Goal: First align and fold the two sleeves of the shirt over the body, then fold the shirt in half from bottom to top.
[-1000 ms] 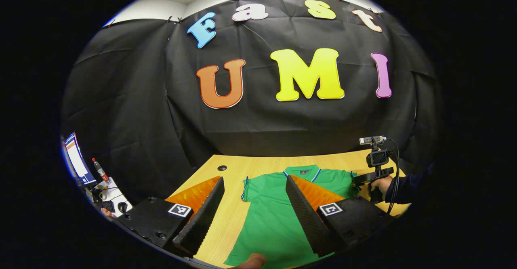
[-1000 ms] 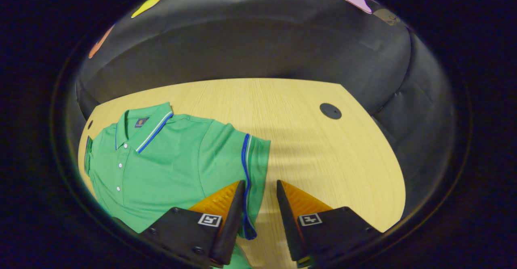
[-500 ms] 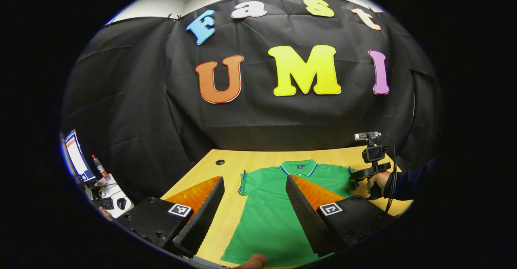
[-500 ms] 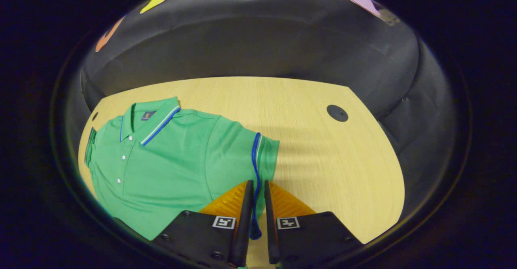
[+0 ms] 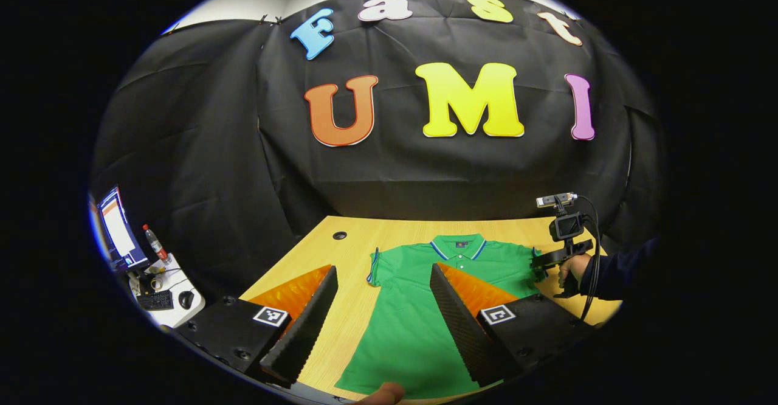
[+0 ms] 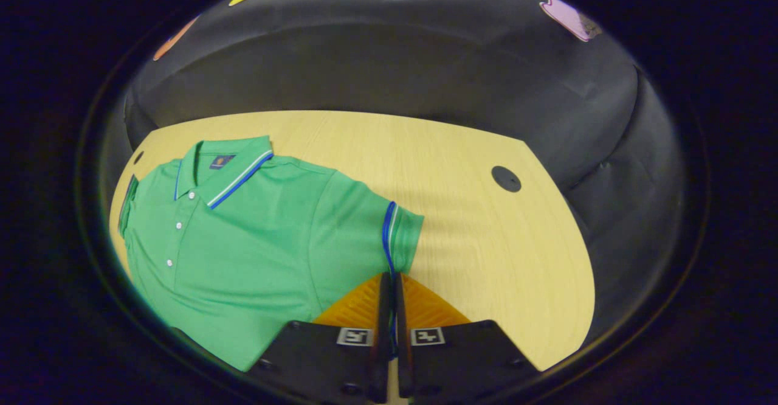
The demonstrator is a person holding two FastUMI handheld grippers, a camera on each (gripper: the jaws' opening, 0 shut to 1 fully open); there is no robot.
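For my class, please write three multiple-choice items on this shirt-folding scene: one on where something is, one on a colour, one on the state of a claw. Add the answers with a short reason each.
1. Where does the shirt lie?
A. flat on the wooden table
B. on the floor
C. draped over a chair

2. What colour is the shirt's body?
A. red
B. green
C. white

3. How is the right claw set?
A. wide open above the collar
B. closed on the sleeve's edge
C. holding a bottle

Answers:
1 A, the shirt is spread on the table.
2 B, the cloth is green with blue trim.
3 B, both fingers pinch the striped sleeve edge.
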